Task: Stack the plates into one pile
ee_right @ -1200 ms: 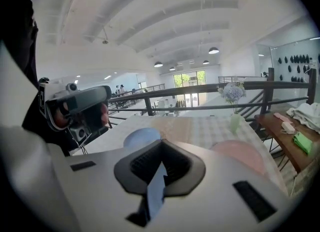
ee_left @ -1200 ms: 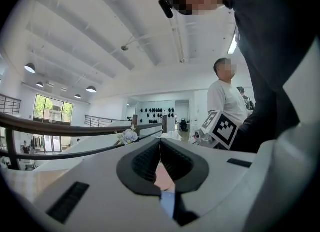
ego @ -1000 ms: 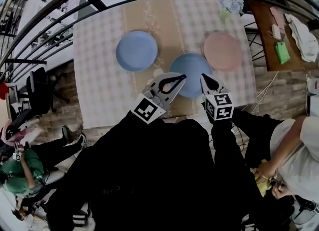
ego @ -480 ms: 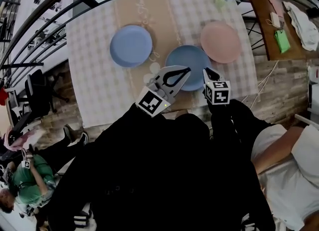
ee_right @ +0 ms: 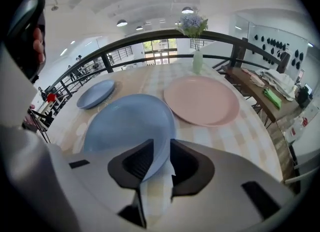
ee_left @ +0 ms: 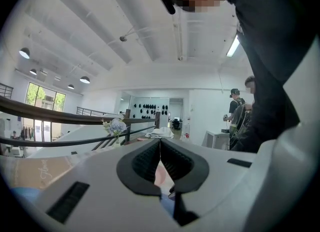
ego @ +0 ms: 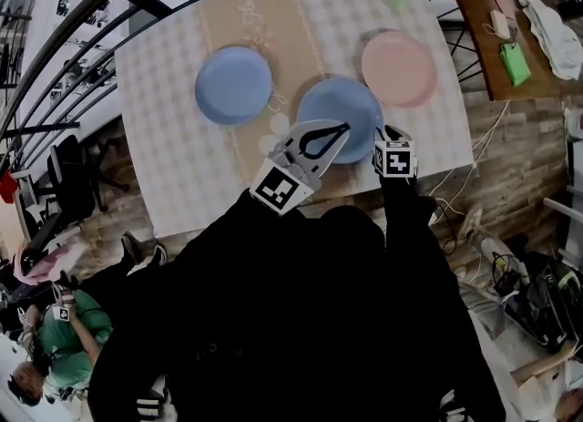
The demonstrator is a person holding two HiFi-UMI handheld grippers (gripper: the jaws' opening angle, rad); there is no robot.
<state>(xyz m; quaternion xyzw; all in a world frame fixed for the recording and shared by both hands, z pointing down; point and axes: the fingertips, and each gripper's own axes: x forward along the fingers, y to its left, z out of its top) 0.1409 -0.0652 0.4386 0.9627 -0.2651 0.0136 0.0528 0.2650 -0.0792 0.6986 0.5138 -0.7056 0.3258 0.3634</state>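
With its jaws just opened apart, your right gripper (ee_right: 159,150) straddles the near rim of the middle blue plate (ee_right: 125,123) on the table (ego: 182,169), apparently to pinch and stack it, while your left gripper (ee_left: 160,145) is pressed together, empty.

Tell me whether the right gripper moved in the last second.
Yes. The right gripper dropped toward the middle blue plate; its fingers have just been opening, with that plate's rim between them.

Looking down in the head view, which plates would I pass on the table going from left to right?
left blue plate → middle blue plate → pink plate
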